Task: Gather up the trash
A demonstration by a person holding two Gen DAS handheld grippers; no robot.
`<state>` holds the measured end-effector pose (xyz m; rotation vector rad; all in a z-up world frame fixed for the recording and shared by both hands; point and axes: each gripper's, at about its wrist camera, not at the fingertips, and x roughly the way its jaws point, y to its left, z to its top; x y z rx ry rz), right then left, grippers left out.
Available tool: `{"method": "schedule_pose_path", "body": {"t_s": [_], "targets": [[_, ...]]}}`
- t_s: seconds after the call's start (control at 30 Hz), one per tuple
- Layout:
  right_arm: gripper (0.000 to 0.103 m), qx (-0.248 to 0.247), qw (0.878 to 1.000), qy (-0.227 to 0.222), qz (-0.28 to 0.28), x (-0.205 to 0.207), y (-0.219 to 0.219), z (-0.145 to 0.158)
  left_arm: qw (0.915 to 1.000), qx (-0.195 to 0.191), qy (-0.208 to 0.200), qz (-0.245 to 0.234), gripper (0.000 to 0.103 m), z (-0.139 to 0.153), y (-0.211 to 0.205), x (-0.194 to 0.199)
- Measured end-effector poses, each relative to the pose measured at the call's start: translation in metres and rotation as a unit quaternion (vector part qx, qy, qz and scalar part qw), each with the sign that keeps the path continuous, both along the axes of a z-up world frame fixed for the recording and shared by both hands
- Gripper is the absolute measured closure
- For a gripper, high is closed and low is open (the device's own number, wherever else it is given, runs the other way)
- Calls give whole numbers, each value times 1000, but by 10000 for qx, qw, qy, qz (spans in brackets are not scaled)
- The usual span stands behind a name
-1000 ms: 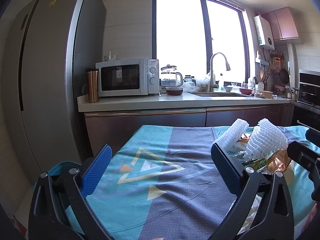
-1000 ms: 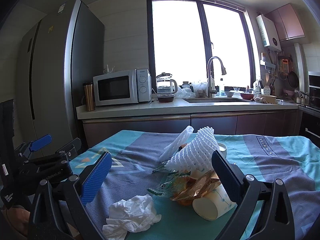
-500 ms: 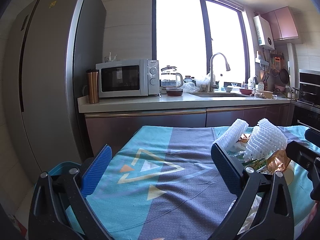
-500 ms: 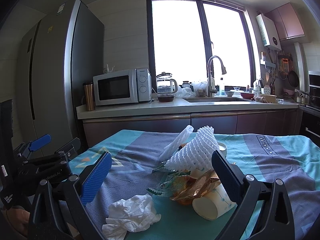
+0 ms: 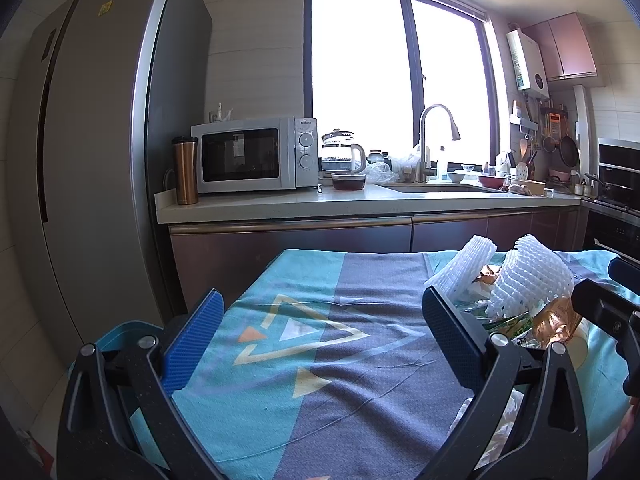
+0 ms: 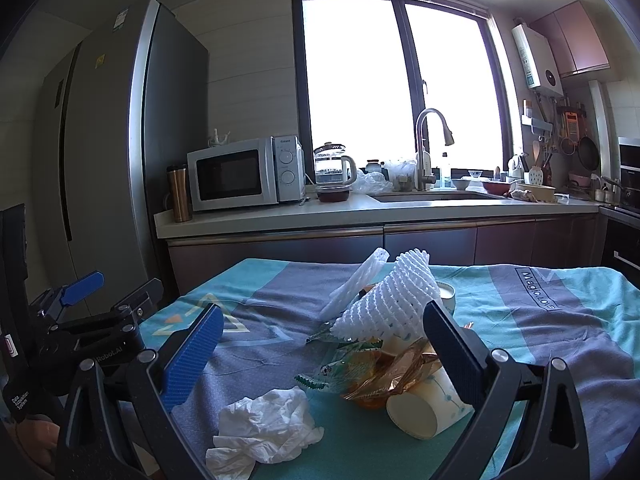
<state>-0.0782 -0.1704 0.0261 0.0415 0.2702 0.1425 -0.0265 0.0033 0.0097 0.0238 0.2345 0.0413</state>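
Observation:
A trash pile lies on the teal and grey tablecloth (image 6: 540, 320): white foam fruit nets (image 6: 390, 302), a crumpled white tissue (image 6: 268, 424), a tipped paper cup (image 6: 424, 410), a gold wrapper (image 6: 394, 372) and a green snack wrapper (image 6: 344, 360). My right gripper (image 6: 320, 346) is open and empty, just short of the pile. My left gripper (image 5: 322, 330) is open and empty over the bare cloth (image 5: 320, 340), left of the pile; the foam nets (image 5: 524, 280) show at its right. It also shows in the right wrist view (image 6: 112, 300).
A blue bin rim (image 5: 120, 330) shows below the table's left edge. Behind the table runs a kitchen counter (image 5: 360, 200) with a microwave (image 5: 252, 160), a metal tumbler (image 5: 185, 170), a kettle and a sink. A tall fridge (image 5: 100, 160) stands at left.

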Motion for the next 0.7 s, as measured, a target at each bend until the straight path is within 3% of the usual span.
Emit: {"method": "schedule_pose_path", "body": {"t_s": [0.7], "targets": [[6, 70, 9999, 39, 81, 2, -5, -1, 9999, 38, 85, -96, 5, -6, -8, 1]]}}
